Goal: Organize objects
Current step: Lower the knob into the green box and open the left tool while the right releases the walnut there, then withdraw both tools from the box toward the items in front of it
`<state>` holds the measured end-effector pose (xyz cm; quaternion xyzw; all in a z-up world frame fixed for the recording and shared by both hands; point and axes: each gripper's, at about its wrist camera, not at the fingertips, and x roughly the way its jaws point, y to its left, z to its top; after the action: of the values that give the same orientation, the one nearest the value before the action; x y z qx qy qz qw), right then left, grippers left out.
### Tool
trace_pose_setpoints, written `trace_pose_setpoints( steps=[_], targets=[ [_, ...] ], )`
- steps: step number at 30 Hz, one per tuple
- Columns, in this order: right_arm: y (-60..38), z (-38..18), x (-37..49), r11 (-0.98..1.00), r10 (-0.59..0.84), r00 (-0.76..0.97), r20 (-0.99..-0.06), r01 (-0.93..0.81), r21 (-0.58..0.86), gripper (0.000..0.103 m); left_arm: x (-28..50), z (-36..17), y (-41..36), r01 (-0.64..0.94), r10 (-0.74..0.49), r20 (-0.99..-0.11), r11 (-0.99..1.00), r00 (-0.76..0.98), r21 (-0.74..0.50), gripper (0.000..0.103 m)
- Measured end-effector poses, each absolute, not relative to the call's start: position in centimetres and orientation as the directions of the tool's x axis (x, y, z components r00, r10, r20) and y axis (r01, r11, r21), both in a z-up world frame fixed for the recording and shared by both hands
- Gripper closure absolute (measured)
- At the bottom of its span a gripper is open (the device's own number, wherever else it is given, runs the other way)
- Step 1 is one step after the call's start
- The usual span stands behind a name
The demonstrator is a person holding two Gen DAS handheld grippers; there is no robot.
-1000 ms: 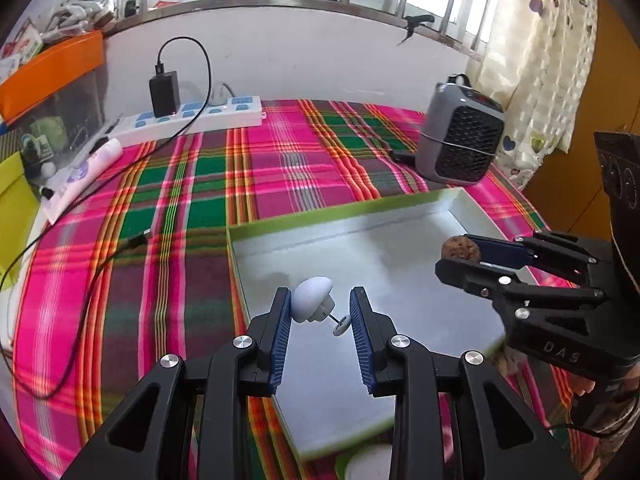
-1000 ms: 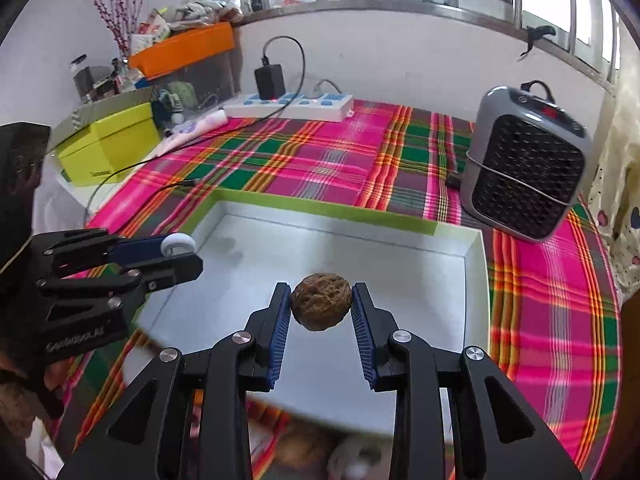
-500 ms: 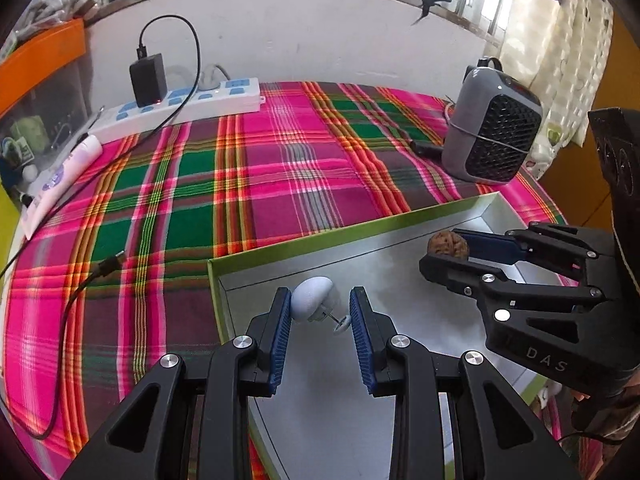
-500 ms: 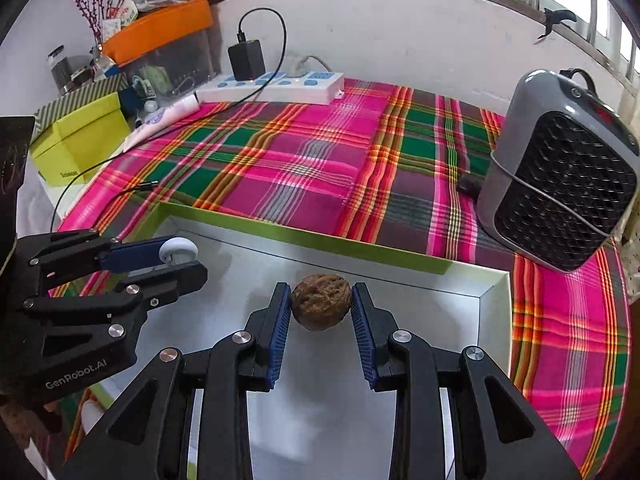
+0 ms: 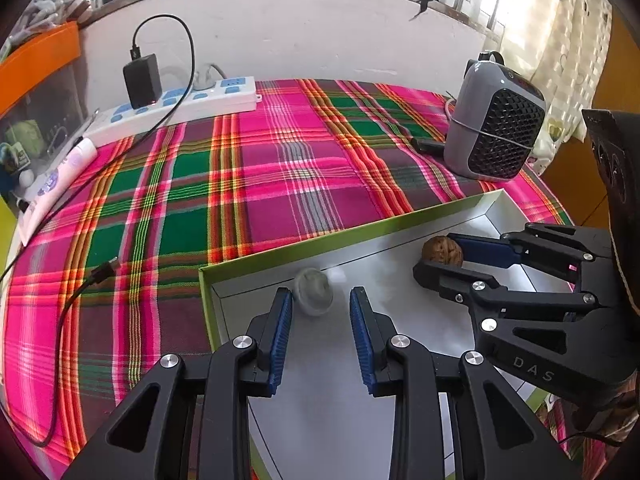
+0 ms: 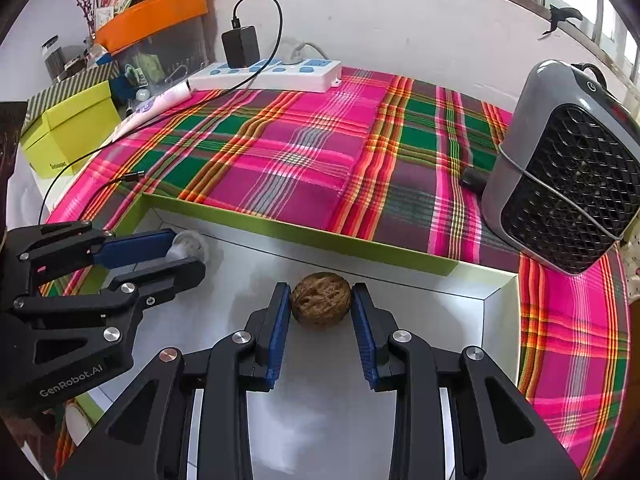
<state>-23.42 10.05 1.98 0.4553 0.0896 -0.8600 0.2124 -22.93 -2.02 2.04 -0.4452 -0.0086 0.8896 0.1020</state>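
A shallow box with a green rim [image 5: 340, 236] and white floor lies on the plaid cloth. My left gripper [image 5: 320, 300] hangs over its far left corner. A small white knob [image 5: 314, 292] sits blurred at the fingertips, against the left pad, with a gap to the right pad. From the right wrist view that gripper [image 6: 186, 256] has the white knob [image 6: 190, 245] at its tips. My right gripper [image 6: 321, 300] is shut on a brown walnut [image 6: 321, 300], low over the box floor near the far wall [image 6: 300, 232]. In the left wrist view the walnut [image 5: 442, 251] shows at the right gripper's [image 5: 438, 258] tips.
A grey fan heater [image 5: 492, 132] stands beyond the box's far right corner. At the back lie a white power strip [image 5: 180, 100] with a black charger and a loose cable end [image 5: 100, 272]. A yellow box [image 6: 68, 128] and an orange-lidded bin [image 6: 152, 16] are at the left.
Both grippers have moved forward and down to the box's far wall. The white knob no longer spans the left gripper's pads; it has turned and looks blurred at the left pad's tip.
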Motion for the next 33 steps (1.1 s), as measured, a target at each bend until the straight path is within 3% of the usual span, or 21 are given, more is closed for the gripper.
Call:
trace_pose_setpoints(
  steps=[6,10,20,33],
  targets=[
    [9.6,1.9,-23.3,-0.889,-0.283,-0.492,-0.823,0.457,0.033,0.069,-22.9,2.0,-2.0,-0.170,0.184,-0.793,-0.980,-0.580,-0.103,0.074],
    [9.9,2.1,-23.3,-0.898,-0.271,-0.505,-0.819,0.439,0.026,0.055,-22.7,2.1,-2.0,-0.173,0.190,-0.793,-0.979,-0.579,-0.109,0.071],
    [10.3,2.6,-22.3,-0.907,-0.271,-0.523,-0.808,0.419,0.033,0.050,-21.7,2.8,-2.4,-0.158,0.186,-0.785,-0.981,-0.591,-0.114,0.062],
    [11.7,4.7,-18.9,-0.921,-0.299,-0.577,-0.760,0.382,0.072,0.050,-17.5,5.0,-3.5,-0.148,0.207,-0.740,-0.978,-0.640,-0.146,0.060]
  ],
)
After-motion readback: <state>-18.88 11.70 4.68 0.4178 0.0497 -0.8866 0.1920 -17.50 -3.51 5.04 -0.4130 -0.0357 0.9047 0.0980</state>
